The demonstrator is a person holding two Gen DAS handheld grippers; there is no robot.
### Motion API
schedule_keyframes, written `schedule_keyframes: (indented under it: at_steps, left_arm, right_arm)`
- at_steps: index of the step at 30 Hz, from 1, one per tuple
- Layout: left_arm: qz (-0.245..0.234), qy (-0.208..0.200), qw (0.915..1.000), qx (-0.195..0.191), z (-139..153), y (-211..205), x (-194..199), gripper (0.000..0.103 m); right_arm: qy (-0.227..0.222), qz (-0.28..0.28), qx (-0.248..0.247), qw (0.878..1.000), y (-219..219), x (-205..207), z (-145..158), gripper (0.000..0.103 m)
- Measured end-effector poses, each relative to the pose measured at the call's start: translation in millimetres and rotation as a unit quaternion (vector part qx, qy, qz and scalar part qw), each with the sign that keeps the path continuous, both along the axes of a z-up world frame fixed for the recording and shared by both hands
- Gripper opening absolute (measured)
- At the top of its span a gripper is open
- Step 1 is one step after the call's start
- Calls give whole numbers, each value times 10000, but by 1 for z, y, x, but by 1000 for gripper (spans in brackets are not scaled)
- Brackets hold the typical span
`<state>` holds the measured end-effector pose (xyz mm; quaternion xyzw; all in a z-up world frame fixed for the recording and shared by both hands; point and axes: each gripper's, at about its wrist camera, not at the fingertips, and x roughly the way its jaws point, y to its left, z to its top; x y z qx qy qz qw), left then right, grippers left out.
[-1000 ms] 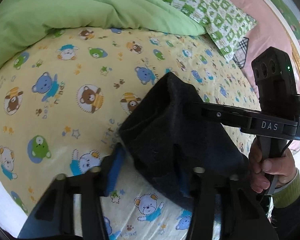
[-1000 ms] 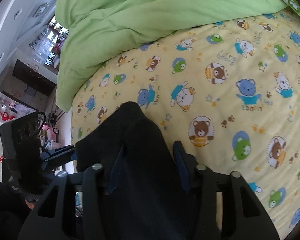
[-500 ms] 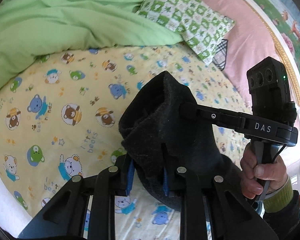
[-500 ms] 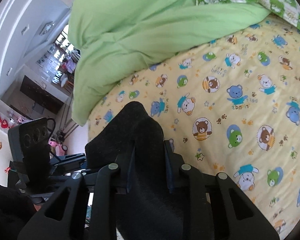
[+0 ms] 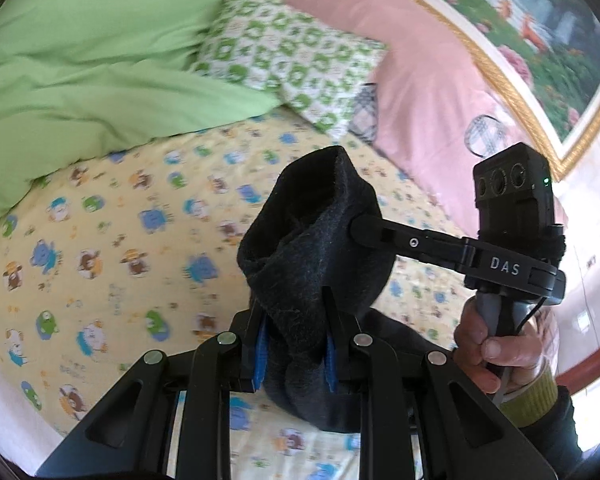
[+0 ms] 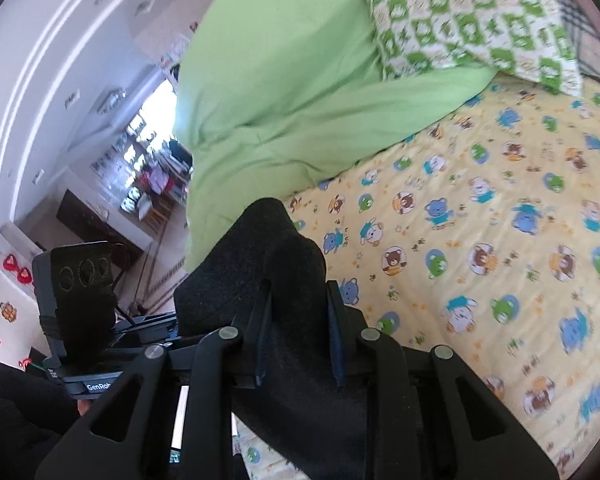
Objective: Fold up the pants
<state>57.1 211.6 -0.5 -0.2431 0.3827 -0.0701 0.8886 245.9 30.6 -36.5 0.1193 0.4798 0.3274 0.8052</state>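
Both grippers pinch the dark pants [image 5: 312, 256], left gripper [image 5: 294, 344] and right gripper [image 6: 300, 340] side by side, with the cloth bunched between them above the near bed [image 5: 100, 264].

A: Where does the left wrist view look from?
B: Close behind its own fingers, angled down across the bear-print sheet [image 5: 112, 248] toward the far pillow [image 5: 292, 60].
A: And the right?
B: Same angle, near the same sheet [image 6: 480, 240]; both share the green duvet [image 6: 300, 80].
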Motion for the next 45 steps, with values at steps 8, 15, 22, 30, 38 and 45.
schedule_keyframes:
  at_steps: [8,15,22,30,38,45]
  left_arm:
    - [-700,-245,9972,73,26,-62,-3,22]
    - [-1267,-310,9913,179,37,-124,-4,22]
    - [-1746,-280,9838,288,36,-176,-5,22]
    - [-2153,-235,9751,468,35,-222,-6,22]
    - [-2453,-173,9666,722,30,-257,-1,22]
    - [-2652,-126,9601,875,18,-282,1,22]
  right_arm:
    - [-310,-463,247,9981,-53,-43,28,25]
    - [-505,-956,483,9930,-105,-85,37,24]
    - [-643,-1360,651,9865,-146,-121,37,24]
    - [-760,-1774,785,9781,-185,-158,34,24]
    - [-782,-2177,965,9681,-222,-189,19,24]
    - [-762,-2427,1069,9612,-244,-207,6,24]
